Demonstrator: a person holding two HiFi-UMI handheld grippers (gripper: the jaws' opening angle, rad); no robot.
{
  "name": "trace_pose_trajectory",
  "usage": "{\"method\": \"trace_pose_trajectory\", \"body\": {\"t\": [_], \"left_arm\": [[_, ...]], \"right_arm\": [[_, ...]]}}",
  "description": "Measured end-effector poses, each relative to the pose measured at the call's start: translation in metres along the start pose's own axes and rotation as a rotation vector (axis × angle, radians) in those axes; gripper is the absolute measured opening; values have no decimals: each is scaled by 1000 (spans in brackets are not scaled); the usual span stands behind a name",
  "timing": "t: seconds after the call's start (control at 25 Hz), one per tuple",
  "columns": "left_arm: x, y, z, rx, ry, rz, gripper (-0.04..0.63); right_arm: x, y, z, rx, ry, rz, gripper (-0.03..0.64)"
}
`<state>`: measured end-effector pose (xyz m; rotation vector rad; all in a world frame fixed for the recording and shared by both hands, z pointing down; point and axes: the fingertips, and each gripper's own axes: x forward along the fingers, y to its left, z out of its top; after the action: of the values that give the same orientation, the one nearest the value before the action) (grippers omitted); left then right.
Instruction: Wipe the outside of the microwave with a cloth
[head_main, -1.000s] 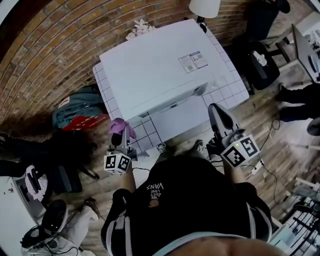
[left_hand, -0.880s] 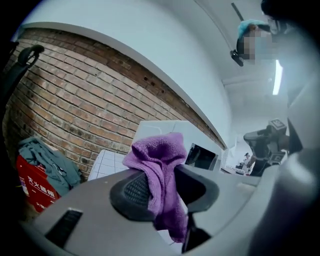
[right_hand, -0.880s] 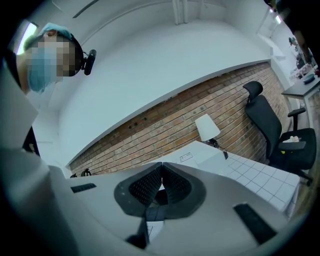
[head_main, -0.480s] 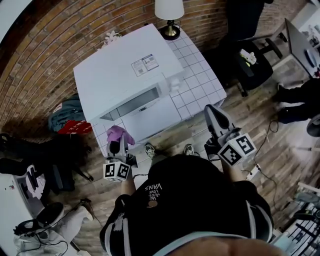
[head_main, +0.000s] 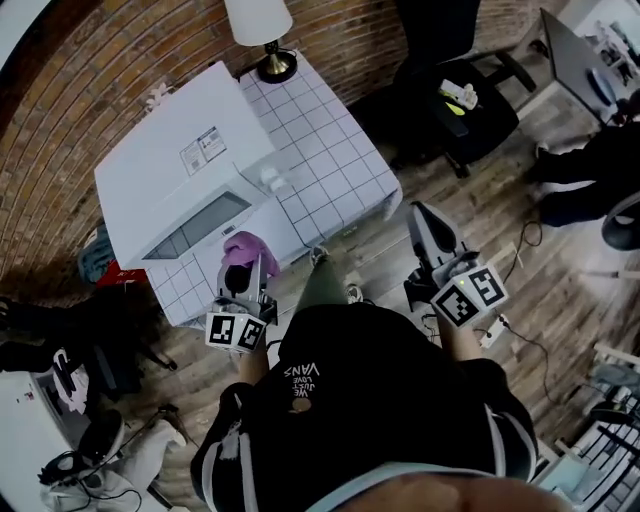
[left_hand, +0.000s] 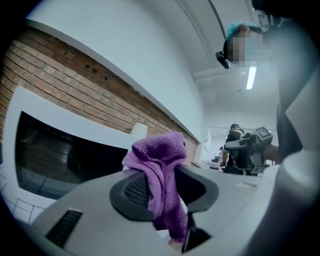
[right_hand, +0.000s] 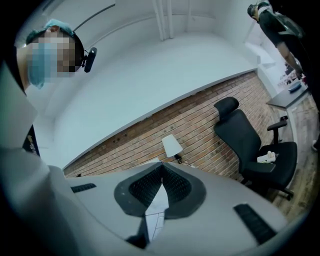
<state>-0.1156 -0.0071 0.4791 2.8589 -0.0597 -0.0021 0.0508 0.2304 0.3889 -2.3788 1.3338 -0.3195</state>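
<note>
My left tongs (left_hand: 165, 186) are clamped on the purple cloth (left_hand: 159, 152), which bunches above the jaws and hangs down between them. My right tongs (right_hand: 162, 175) are pressed together, holding nothing. Just ahead of the left tongs stands the white microwave (head_main: 165, 170), its dark door window facing me, on a white tiled table (head_main: 335, 150). Beyond the right tongs, a lamp (right_hand: 172, 146) and a black office chair (right_hand: 250, 142) stand by the brick wall (right_hand: 205, 122).
</note>
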Motion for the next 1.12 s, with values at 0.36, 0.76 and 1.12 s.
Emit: {"method": "trace_pose_trajectory", "body": {"t": [0.36, 0.76, 1.12], "left_arm": [[136, -84, -13, 71, 56, -252, 129], [260, -118, 2, 48, 33, -280, 129], [288, -83, 6, 4, 17, -73, 129]], "right_arm": [[7, -91, 28, 6, -18, -108, 0], [64, -166, 84, -20, 23, -64, 0], [154, -177, 85, 3, 139, 157, 0]]}}
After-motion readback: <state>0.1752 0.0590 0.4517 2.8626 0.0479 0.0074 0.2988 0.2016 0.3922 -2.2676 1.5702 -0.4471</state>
